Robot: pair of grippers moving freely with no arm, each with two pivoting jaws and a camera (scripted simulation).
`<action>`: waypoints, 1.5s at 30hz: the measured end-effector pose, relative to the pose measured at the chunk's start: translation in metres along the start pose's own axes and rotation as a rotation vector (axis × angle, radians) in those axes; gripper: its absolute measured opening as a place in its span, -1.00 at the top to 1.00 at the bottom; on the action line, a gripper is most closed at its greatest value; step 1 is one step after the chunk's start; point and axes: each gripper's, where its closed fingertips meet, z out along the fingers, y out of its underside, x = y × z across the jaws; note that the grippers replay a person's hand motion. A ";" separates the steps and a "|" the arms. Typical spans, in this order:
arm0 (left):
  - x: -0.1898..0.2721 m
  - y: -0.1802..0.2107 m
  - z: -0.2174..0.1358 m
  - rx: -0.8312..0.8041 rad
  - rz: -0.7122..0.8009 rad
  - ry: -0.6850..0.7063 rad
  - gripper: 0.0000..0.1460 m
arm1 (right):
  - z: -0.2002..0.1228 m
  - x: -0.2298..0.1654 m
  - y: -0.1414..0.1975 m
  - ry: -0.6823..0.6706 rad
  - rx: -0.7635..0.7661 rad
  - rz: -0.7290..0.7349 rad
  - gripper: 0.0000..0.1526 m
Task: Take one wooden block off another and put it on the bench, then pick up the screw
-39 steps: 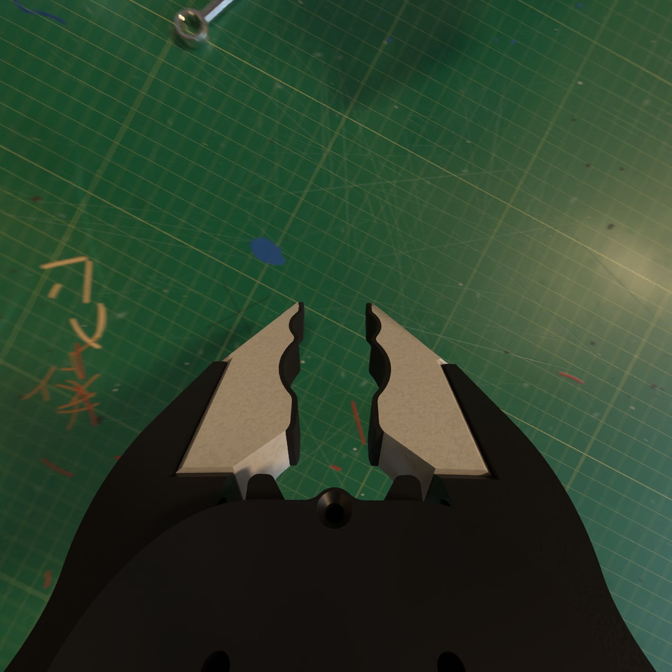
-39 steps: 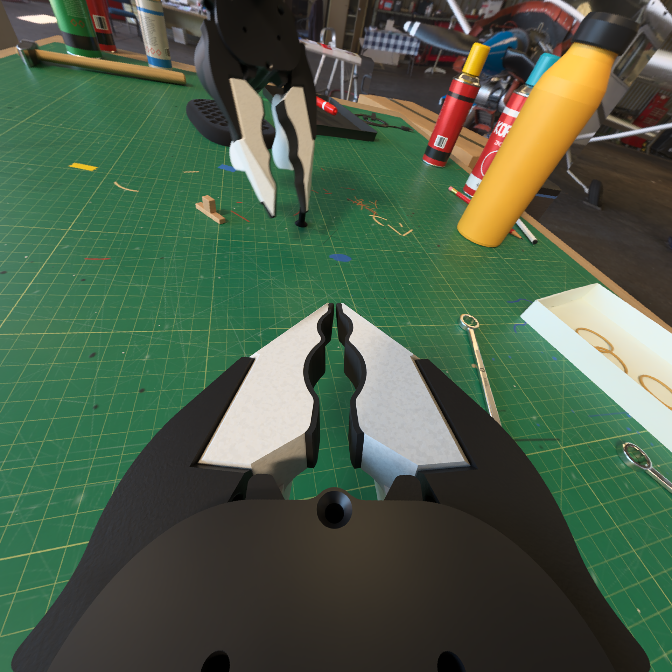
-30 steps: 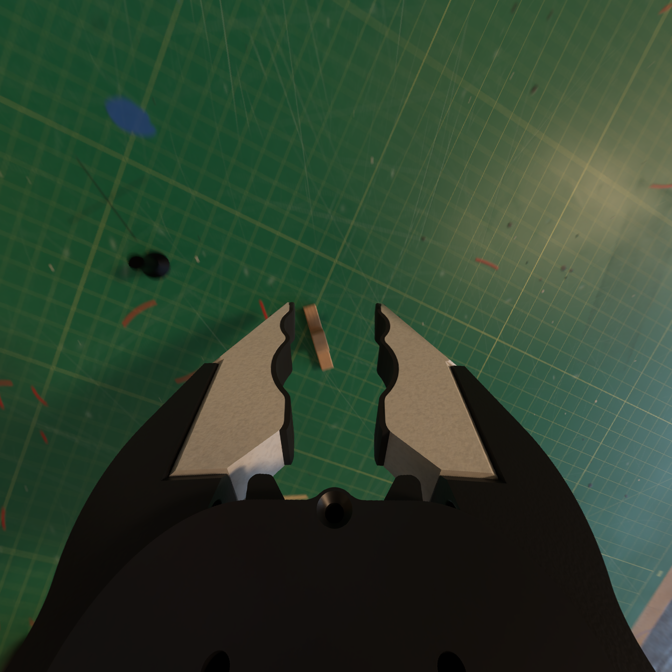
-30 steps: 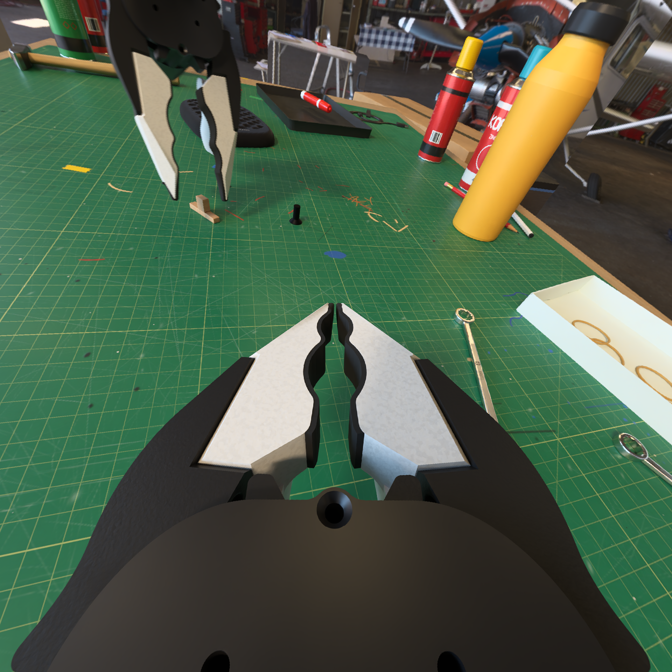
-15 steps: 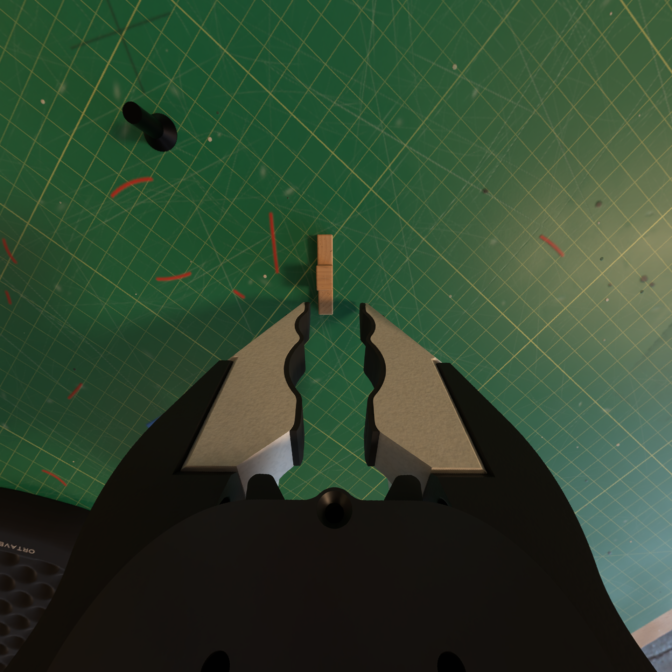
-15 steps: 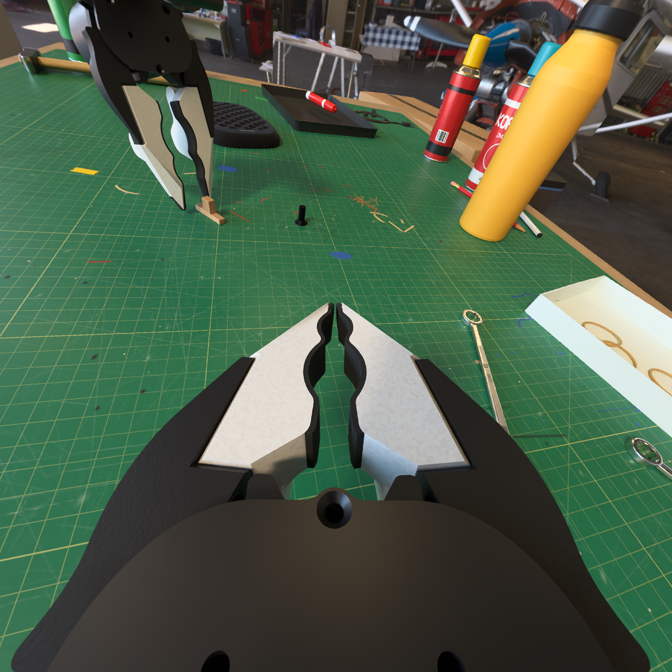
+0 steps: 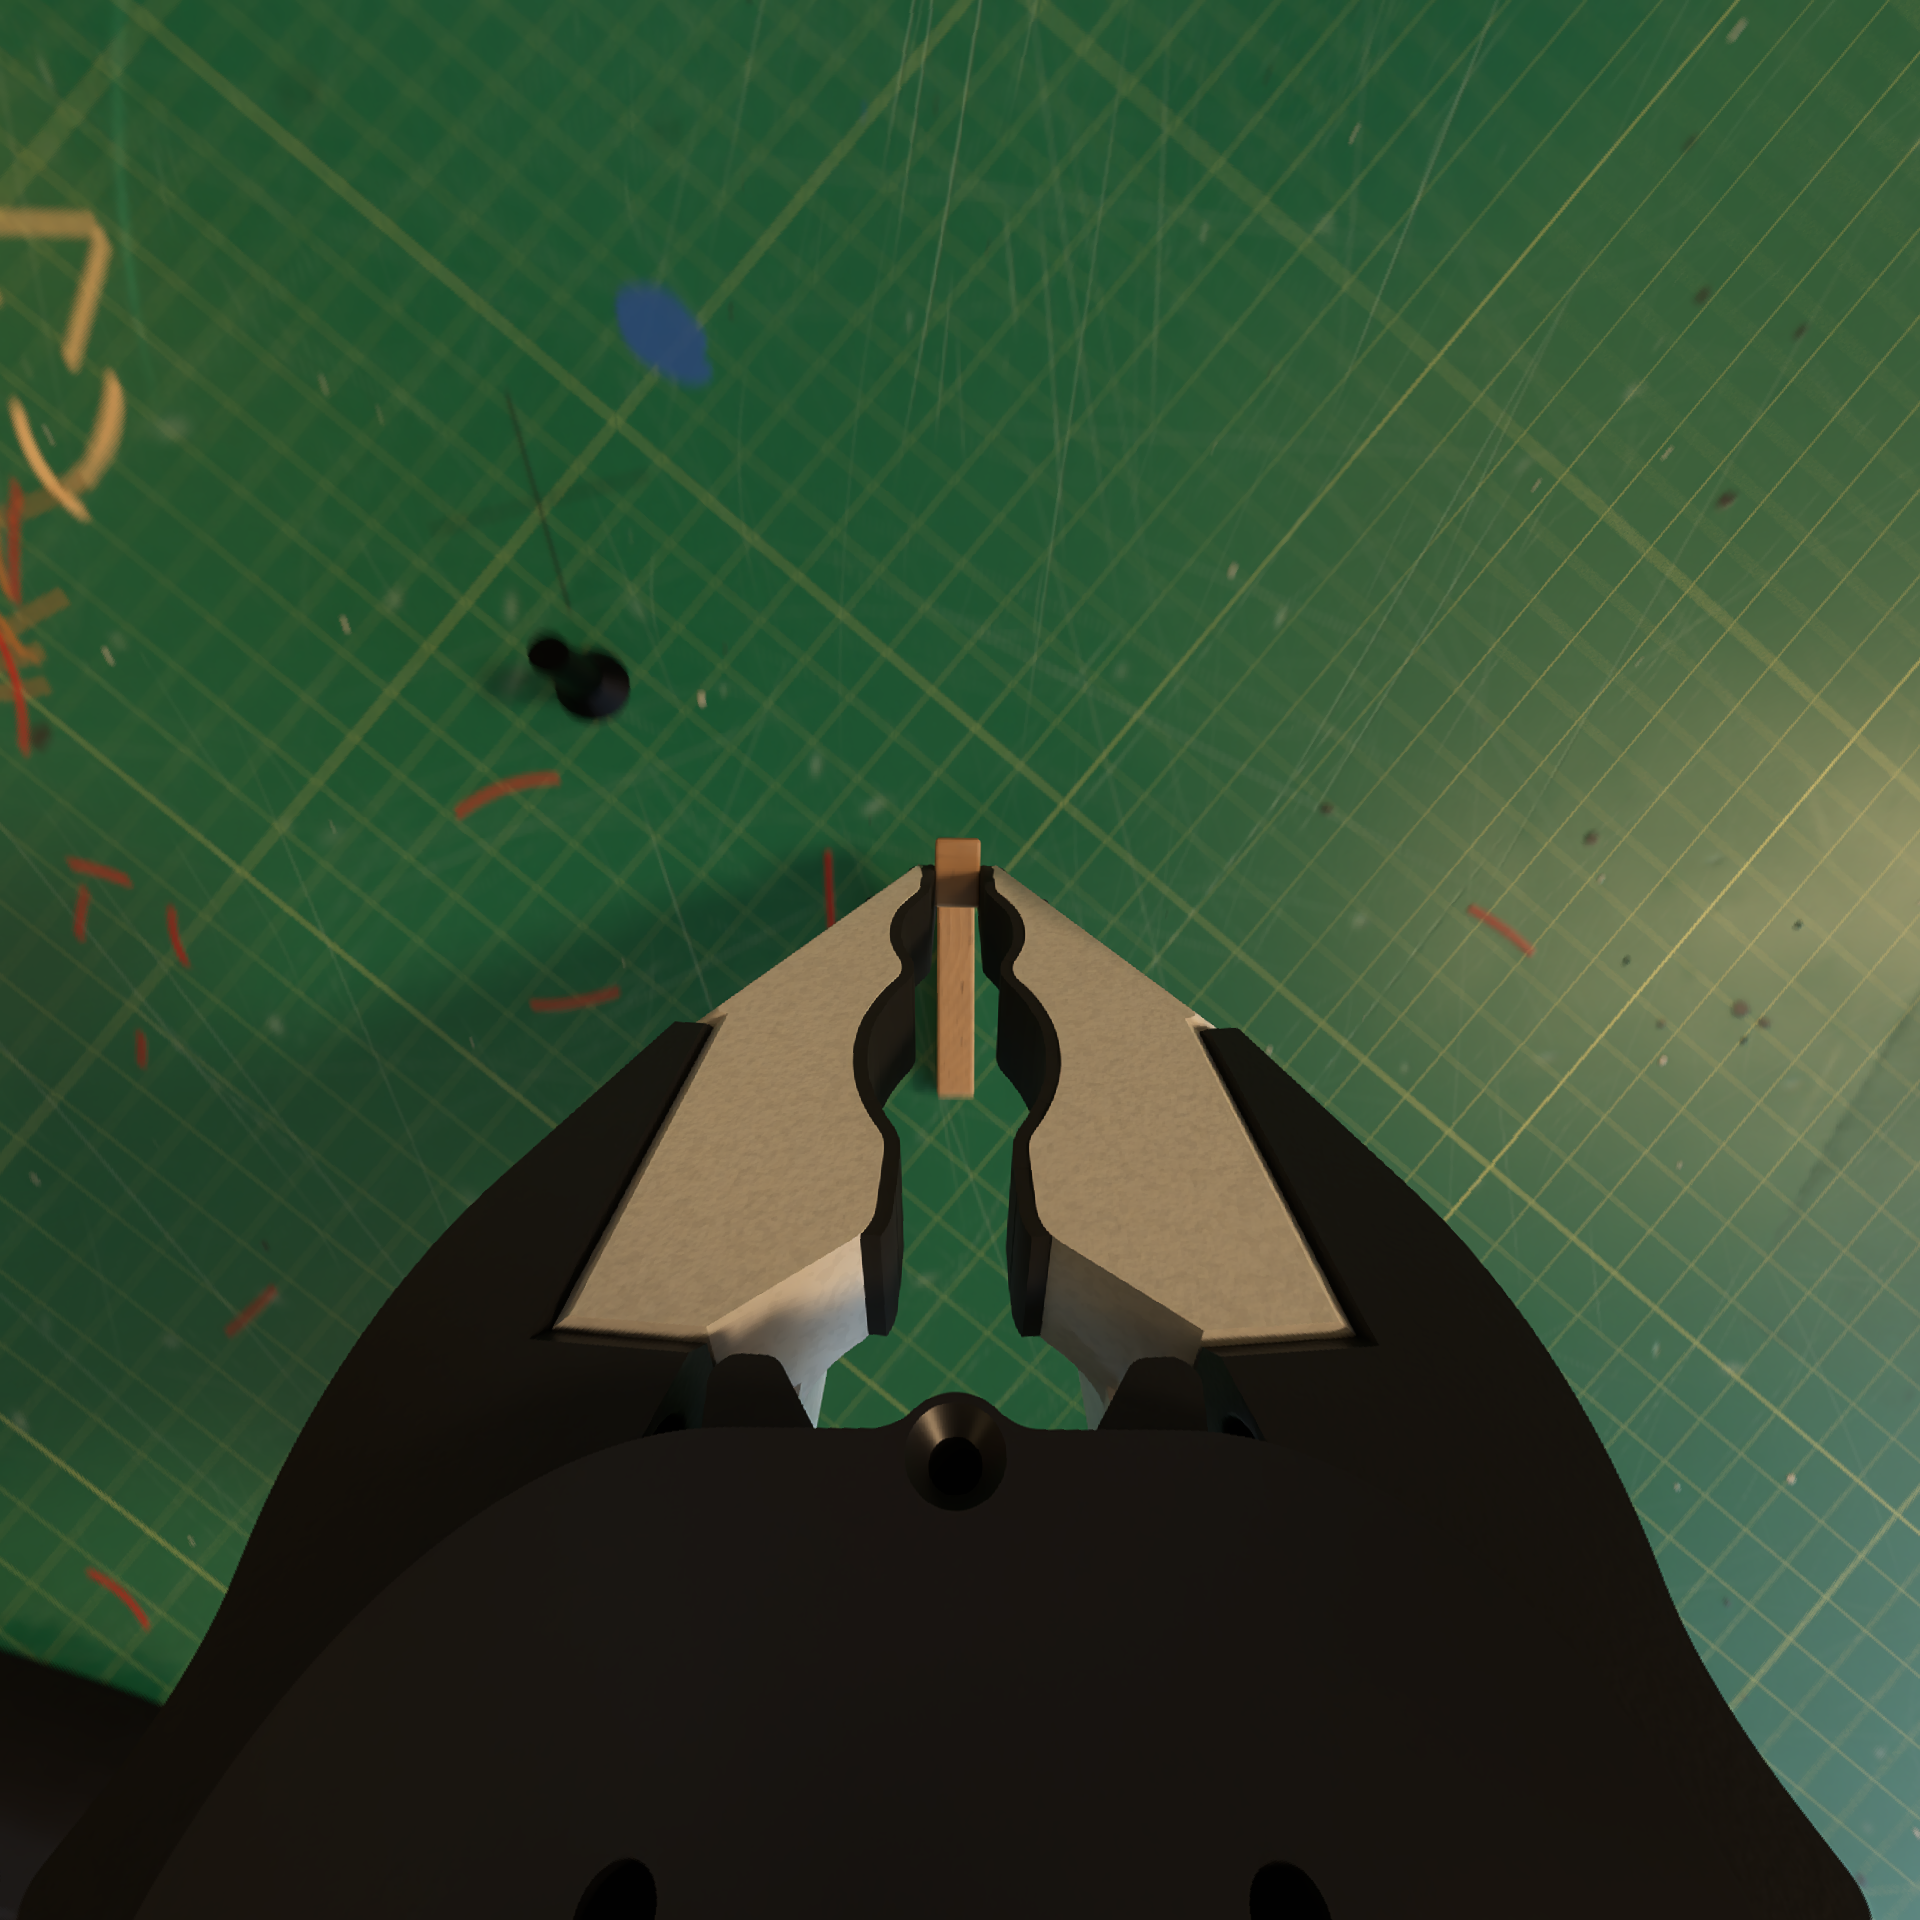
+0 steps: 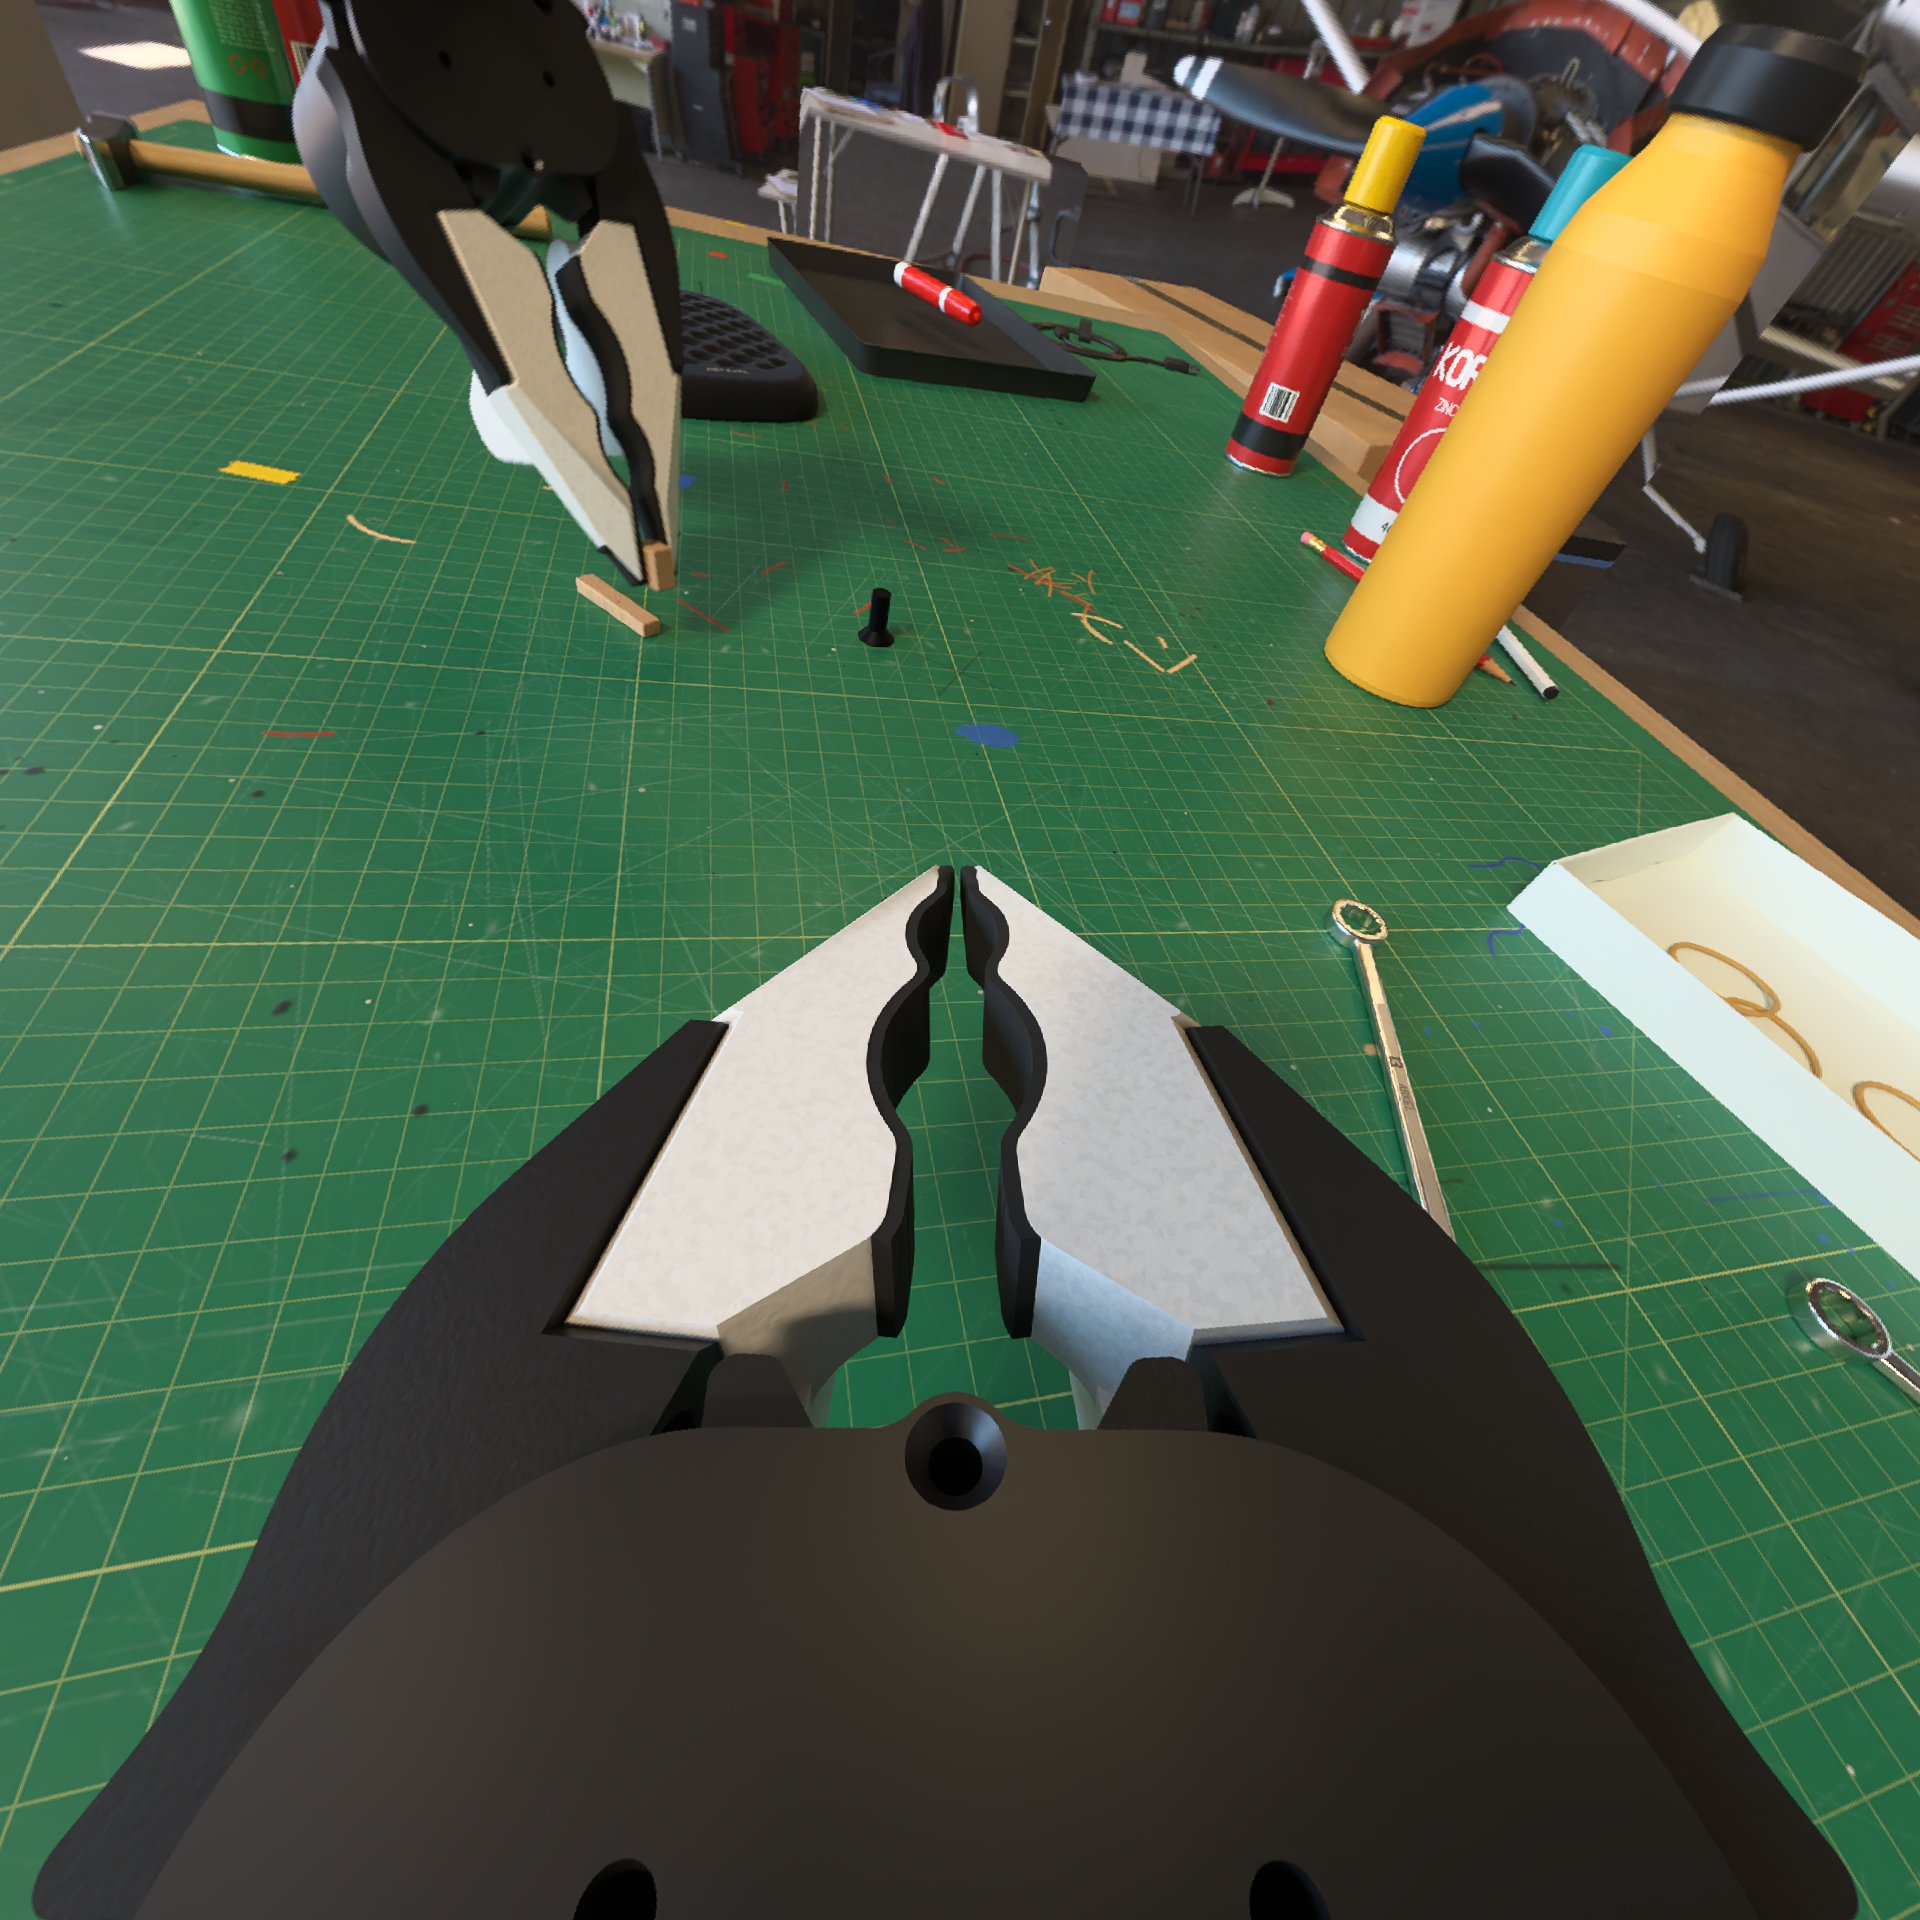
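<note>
My left gripper (image 7: 956, 878) is shut on a small wooden block (image 7: 957, 858), pinched at its fingertips. A longer flat wooden block (image 7: 956, 1003) lies on the green mat below, seen between the fingers. In the right wrist view the left gripper (image 8: 649, 556) points down and holds the small block (image 8: 659, 566) just beside the far end of the long block (image 8: 618, 605). The black screw (image 7: 582, 677) stands head down on the mat, to the right of the blocks in the right wrist view (image 8: 878, 618). My right gripper (image 8: 956, 878) is shut and empty, low over the mat.
A yellow bottle (image 8: 1538, 416) and red spray cans (image 8: 1314, 312) stand at the right edge. A white tray (image 8: 1621, 935) holds rubber bands. Two wrenches (image 8: 1392, 1060) lie near it. A black tray (image 8: 987, 358) with a red marker, a black perforated pad (image 8: 738, 358) and a hammer (image 8: 208, 171) are at the back.
My left gripper came down over the stacked blocks, shut on the small upper block and took it off the long one. The right gripper stayed shut and nearly still.
</note>
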 end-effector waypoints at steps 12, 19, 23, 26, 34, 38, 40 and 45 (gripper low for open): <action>0.038 -0.145 -0.044 0.311 0.408 0.058 0.90 | 0.003 -0.013 -0.002 -0.041 0.003 -0.058 0.99; 0.044 -0.155 -0.031 0.196 0.529 0.068 0.90 | 0.002 -0.015 -0.002 -0.044 0.006 -0.075 0.99; 0.038 -0.158 -0.036 0.251 0.477 0.068 0.90 | 0.001 -0.014 -0.002 -0.042 0.006 -0.071 0.99; 0.012 -0.151 -0.039 0.310 0.324 0.022 0.90 | 0.000 -0.008 -0.001 -0.023 -0.001 -0.059 0.99; -0.023 -0.073 0.048 0.150 -0.132 -0.005 0.90 | -0.004 0.008 -0.001 0.028 0.009 -0.004 0.99; -0.022 -0.067 0.060 0.101 -0.103 -0.041 0.90 | -0.003 0.007 0.001 0.024 -0.002 -0.007 0.99; -0.021 -0.066 0.063 0.080 -0.077 -0.042 0.90 | -0.003 0.007 0.002 0.026 -0.002 -0.004 0.99; -0.021 -0.067 0.063 0.070 -0.001 -0.056 0.82 | -0.003 0.008 0.002 0.029 -0.005 -0.003 0.99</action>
